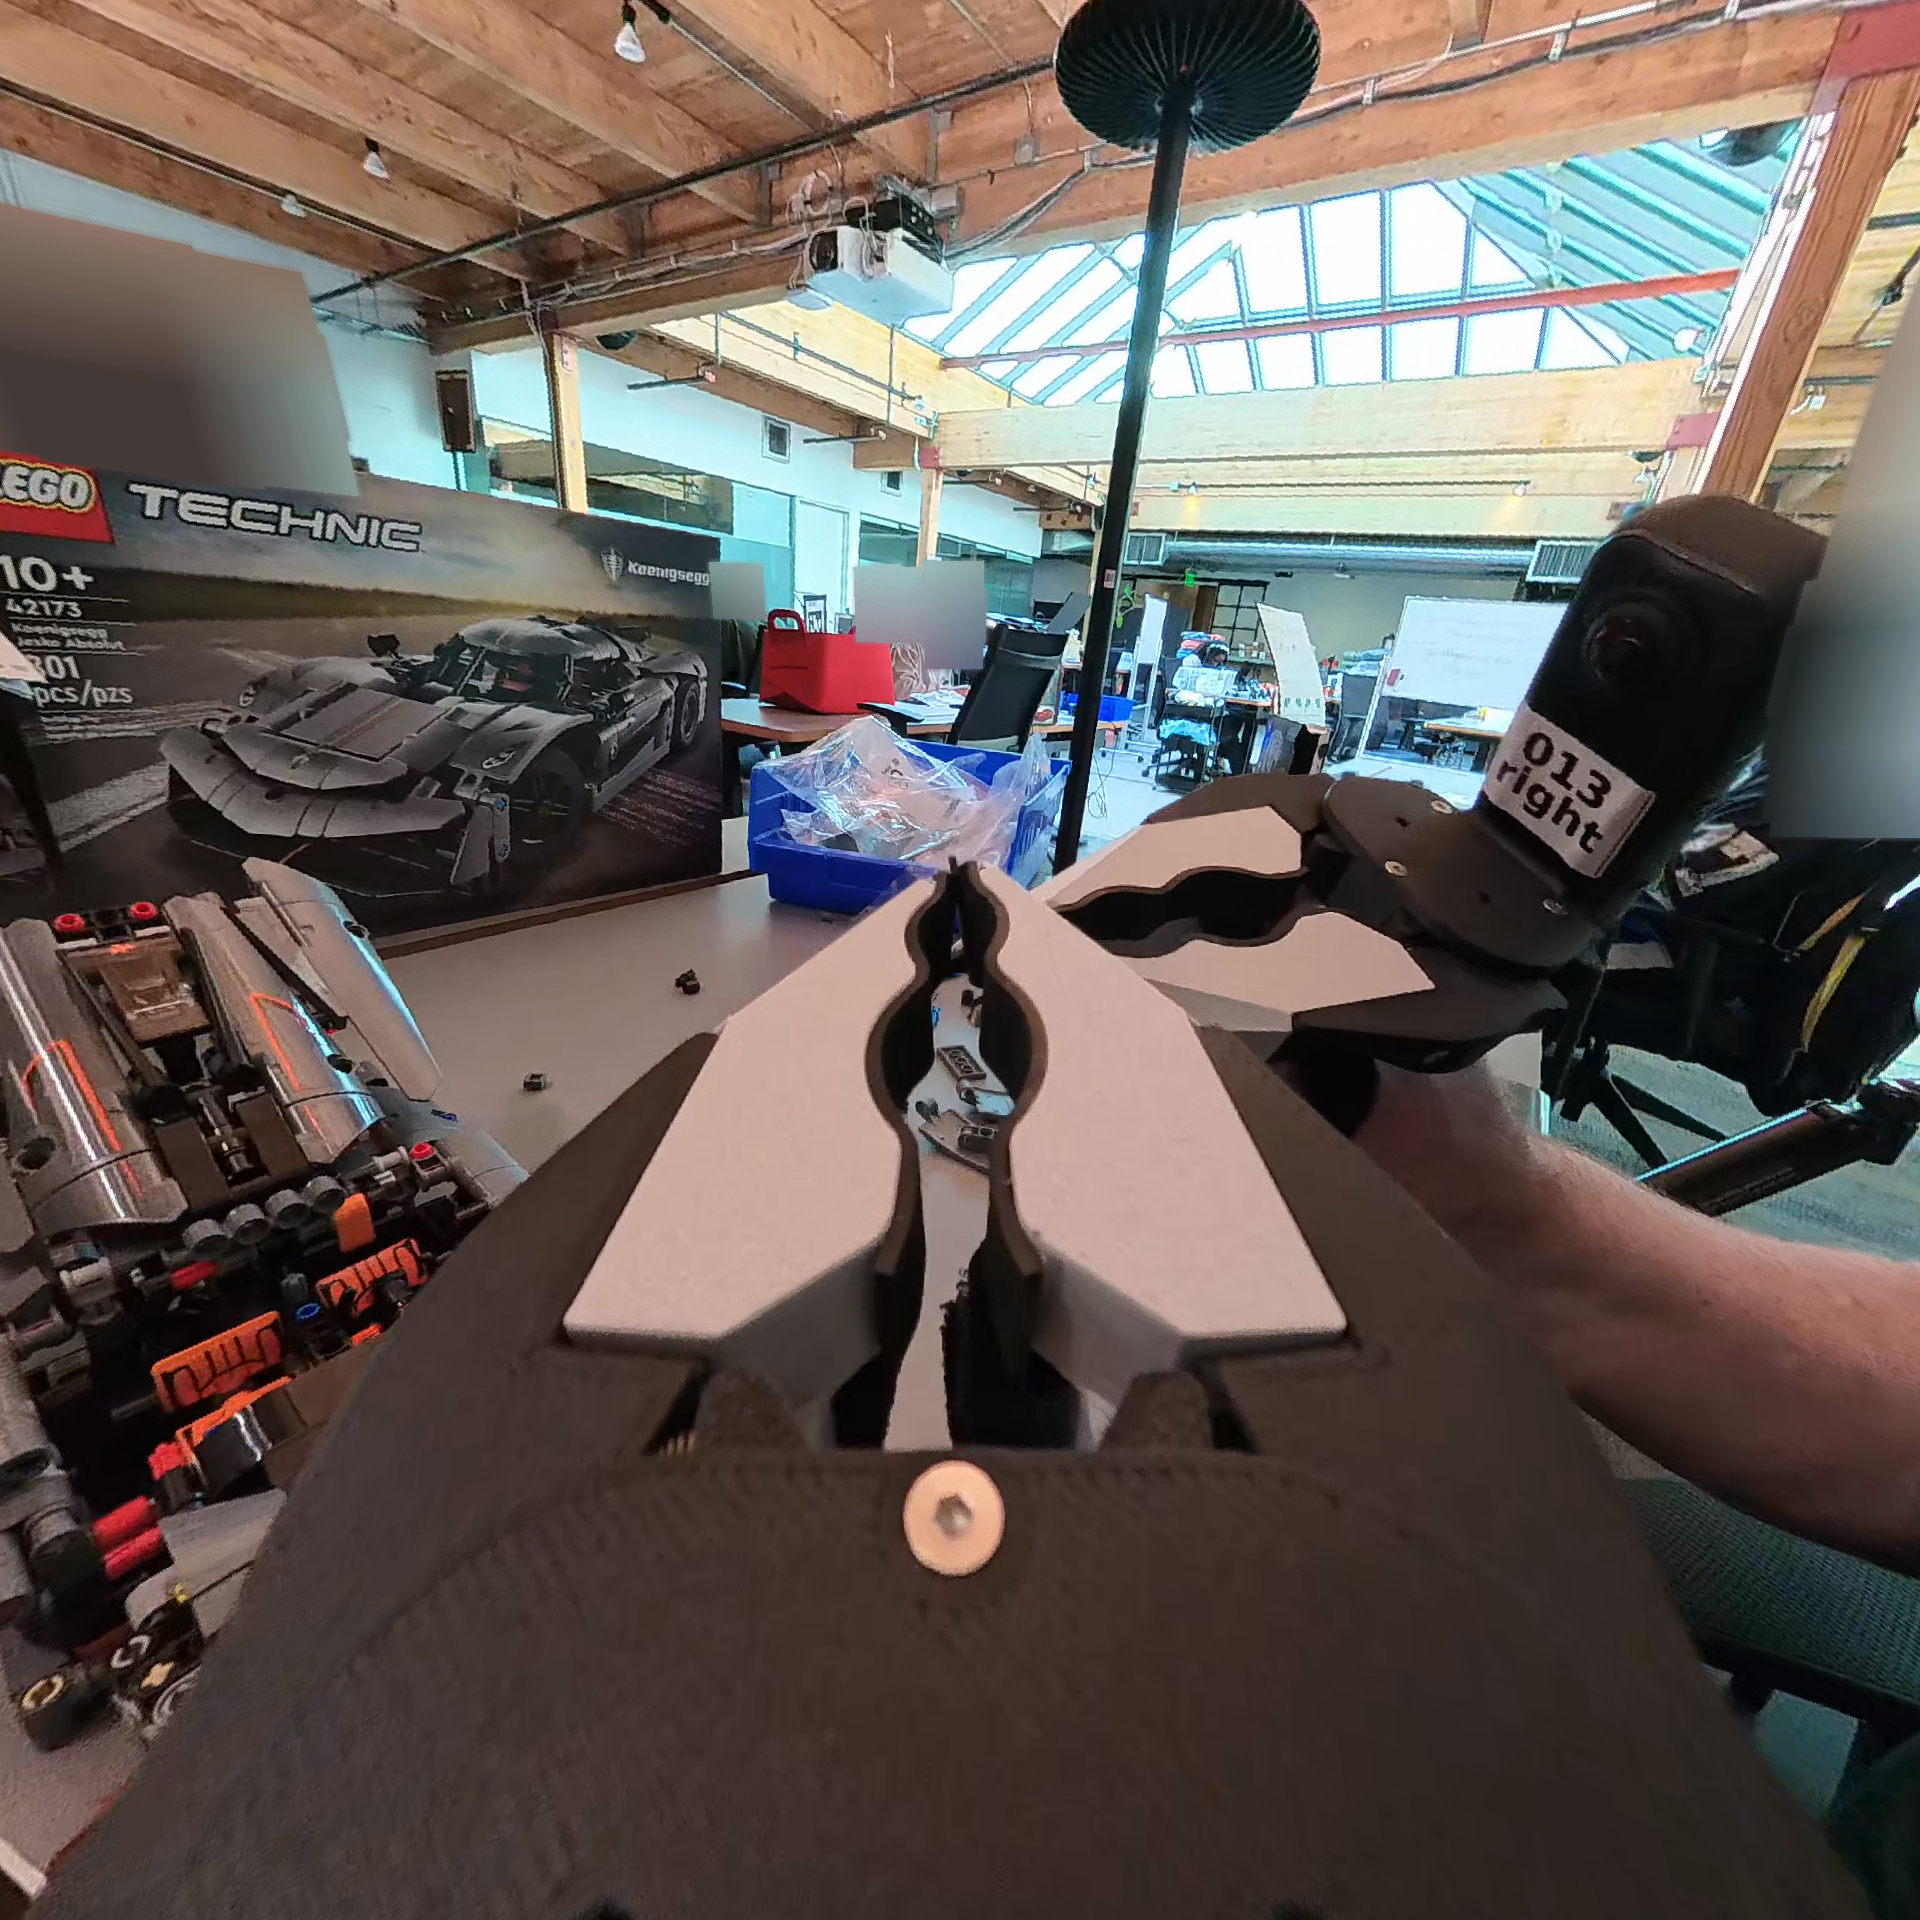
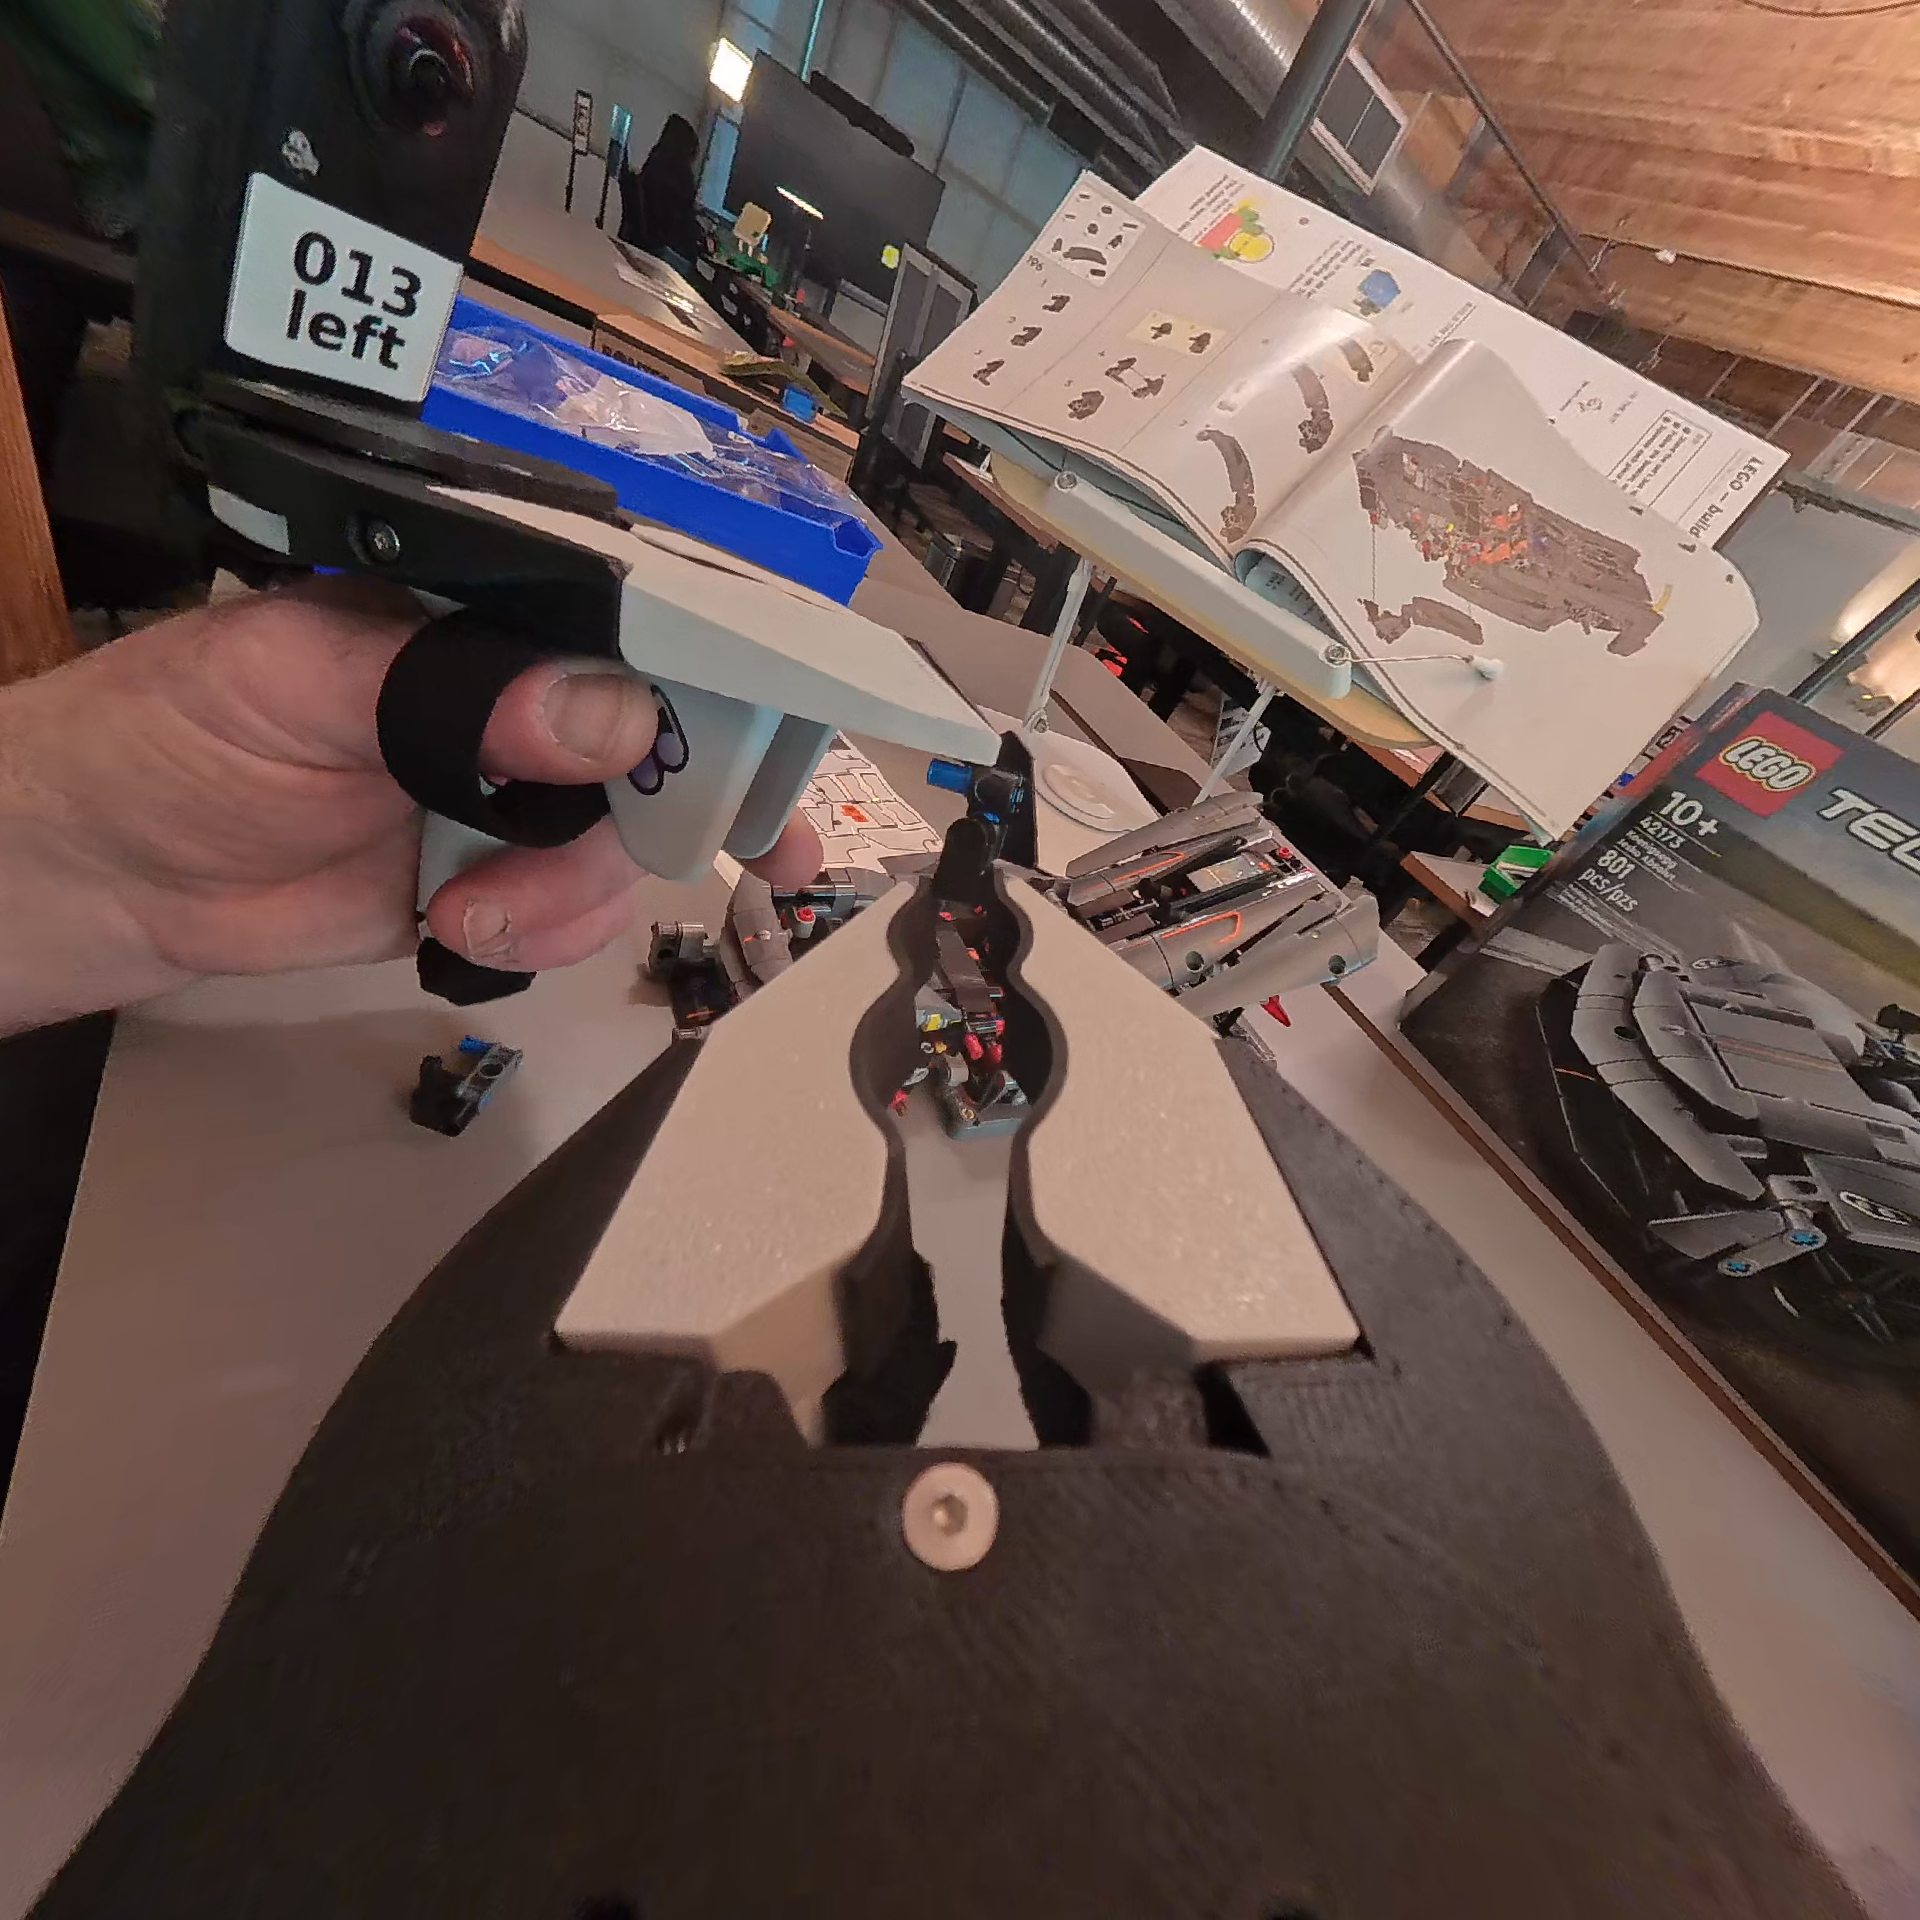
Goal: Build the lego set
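Both grippers were raised over the grey table (image 2: 260, 1195), tips converging. Left gripper (image 1: 956, 883): jaws closed to a thin slit at the tips, clamping a small black piece (image 2: 1013, 795) with a blue pin. Right gripper (image 2: 961, 894): jaws nearly closed at the tips on a black lego part (image 2: 961, 862) that met the left gripper's piece. A small black-and-grey sub-assembly (image 2: 462, 1081) lay loose on the table near the left hand (image 2: 312, 790). Farther off, the partly built lego car (image 1: 208, 1143) sat on the table. Beyond it stood the set box (image 1: 364, 675), a blue bin (image 1: 831, 862) holding clear bags, and the open instruction booklet (image 2: 1351, 457) on its stand.
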